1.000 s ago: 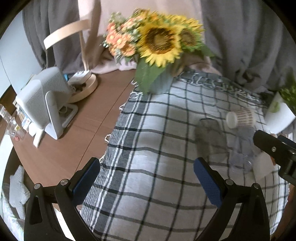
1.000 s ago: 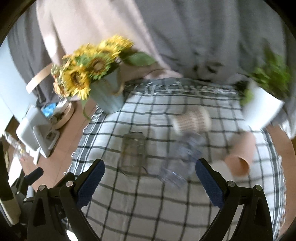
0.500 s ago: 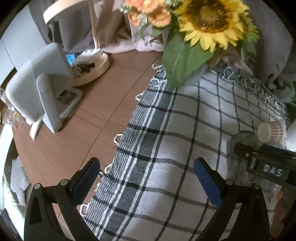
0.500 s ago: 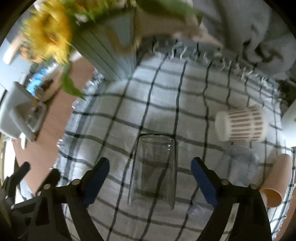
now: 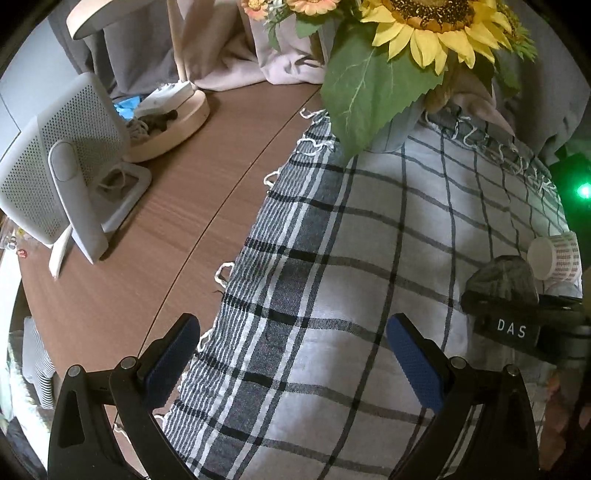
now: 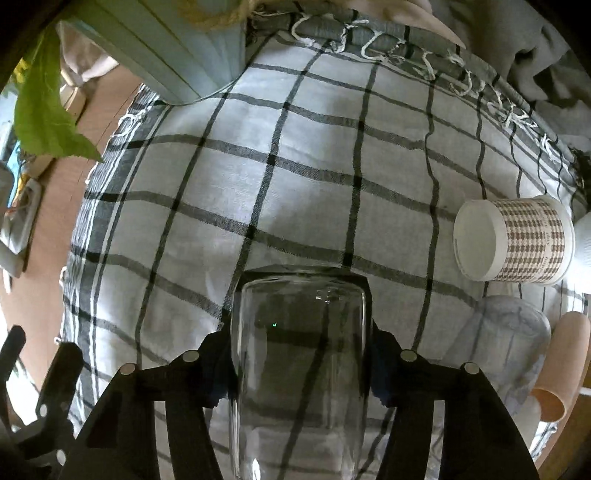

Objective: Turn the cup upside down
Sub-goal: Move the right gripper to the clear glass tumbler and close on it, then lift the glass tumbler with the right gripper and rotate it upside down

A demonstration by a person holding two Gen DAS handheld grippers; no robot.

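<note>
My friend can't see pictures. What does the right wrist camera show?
The right gripper is shut on a clear glass cup lying on a checked cloth. Off to the right lie a patterned paper cup, a clear plastic cup and a tan cup.

The right gripper (image 6: pixel 300 354) is clamped on the glass cup (image 6: pixel 299 369); the left gripper (image 5: pixel 293 354) hangs spread wide, holding nothing.

A brown wooden counter (image 5: pixel 177 229) carries a grey-and-white checked cloth (image 5: pixel 369 236) with a fringed edge. Grey curtains (image 5: pixel 129 48) and a pale drape (image 5: pixel 236 55) hang behind it. A wooden chair (image 5: pixel 110 18) stands at the far side. The light is soft and daylit.
</note>
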